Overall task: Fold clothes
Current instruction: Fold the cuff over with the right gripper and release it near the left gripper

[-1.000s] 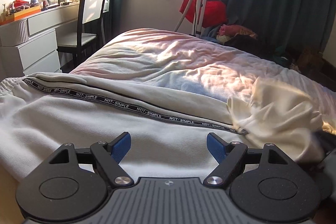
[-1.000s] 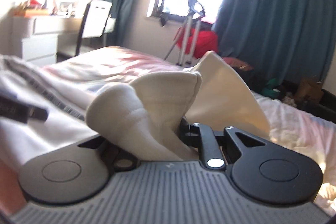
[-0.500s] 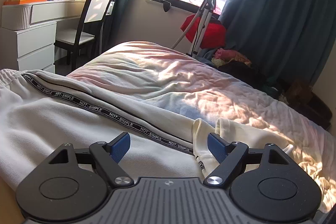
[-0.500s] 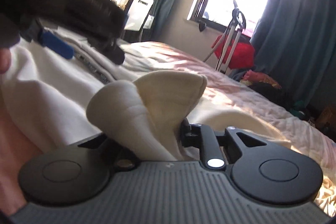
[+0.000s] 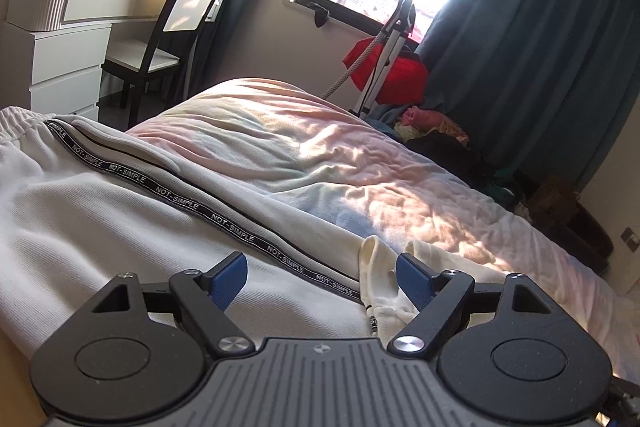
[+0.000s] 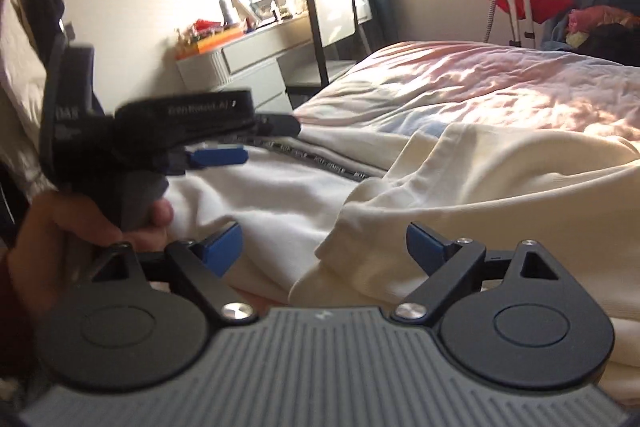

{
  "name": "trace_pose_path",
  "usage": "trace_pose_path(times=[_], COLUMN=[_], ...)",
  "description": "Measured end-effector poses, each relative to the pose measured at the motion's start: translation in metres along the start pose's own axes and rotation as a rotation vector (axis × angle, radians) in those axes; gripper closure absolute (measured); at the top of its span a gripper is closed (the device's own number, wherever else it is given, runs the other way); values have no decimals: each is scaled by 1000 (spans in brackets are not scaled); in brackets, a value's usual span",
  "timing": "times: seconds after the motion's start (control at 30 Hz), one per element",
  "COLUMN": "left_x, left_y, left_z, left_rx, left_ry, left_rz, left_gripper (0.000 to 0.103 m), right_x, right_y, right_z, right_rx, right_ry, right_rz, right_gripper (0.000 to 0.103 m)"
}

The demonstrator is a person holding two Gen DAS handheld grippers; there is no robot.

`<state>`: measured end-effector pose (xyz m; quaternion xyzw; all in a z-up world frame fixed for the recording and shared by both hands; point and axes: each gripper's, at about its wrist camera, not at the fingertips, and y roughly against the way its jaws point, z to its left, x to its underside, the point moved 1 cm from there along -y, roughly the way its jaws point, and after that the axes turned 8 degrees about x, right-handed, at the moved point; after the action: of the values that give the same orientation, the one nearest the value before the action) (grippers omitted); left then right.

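Trousers (image 5: 120,223): white pair with a black NOT-SIMPLE stripe (image 5: 224,219), lying spread across the near end of the bed (image 5: 360,163).
Cream garment (image 6: 480,195): lying in soft folds on the trousers' right end, its cuff (image 5: 380,283) touching the inner side of the left gripper's right finger.
Left gripper (image 5: 322,277): hovering low over the trousers, blue fingers standing wide apart, gripping nothing.
Right gripper (image 6: 324,247): fingers also spreading wide, the cream cloth lying loose between them, not pinched.
Hand (image 6: 80,227): gripping the left tool's handle, seen blurred in the right wrist view.
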<state>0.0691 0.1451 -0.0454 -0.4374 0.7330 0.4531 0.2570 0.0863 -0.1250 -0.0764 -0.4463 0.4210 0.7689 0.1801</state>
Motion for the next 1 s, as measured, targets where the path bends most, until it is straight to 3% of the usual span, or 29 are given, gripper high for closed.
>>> trace_pose_path(times=[0.07, 0.13, 0.17, 0.2, 0.27, 0.43, 0.6, 0.77, 1.0], left_x=[3, 7, 8, 10, 14, 28, 38, 44, 54], left_y=[-1, -3, -5, -6, -10, -22, -32, -39, -38], left_z=[-3, -6, -7, -9, -13, -26, -30, -42, -53], left_rx=[36, 73, 88, 102, 124, 168, 230, 258, 220], left_ry=[5, 7, 6, 5, -1, -42, -24, -80, -221], left_rz=[14, 29, 35, 41, 60, 133, 189, 207, 197], left_gripper=[20, 20, 20, 20, 20, 22, 27, 33, 42], right_x=[-7, -10, -8, -5, 12, 21, 8, -15, -78], right_y=[11, 7, 0, -8, -25, -41, -14, 3, -64], right_z=[-15, -28, -34, -40, -52, -57, -77, -94, -73], right_rx=[32, 146, 216, 291, 338, 357, 312, 256, 205], right_ry=[-64, -79, -68, -48, -48, -36, -196, -303, -204], right_rz=[-40, -20, 11, 52, 131, 150, 92, 32, 100], right_gripper=[13, 16, 36, 46, 47, 47, 46, 46, 46])
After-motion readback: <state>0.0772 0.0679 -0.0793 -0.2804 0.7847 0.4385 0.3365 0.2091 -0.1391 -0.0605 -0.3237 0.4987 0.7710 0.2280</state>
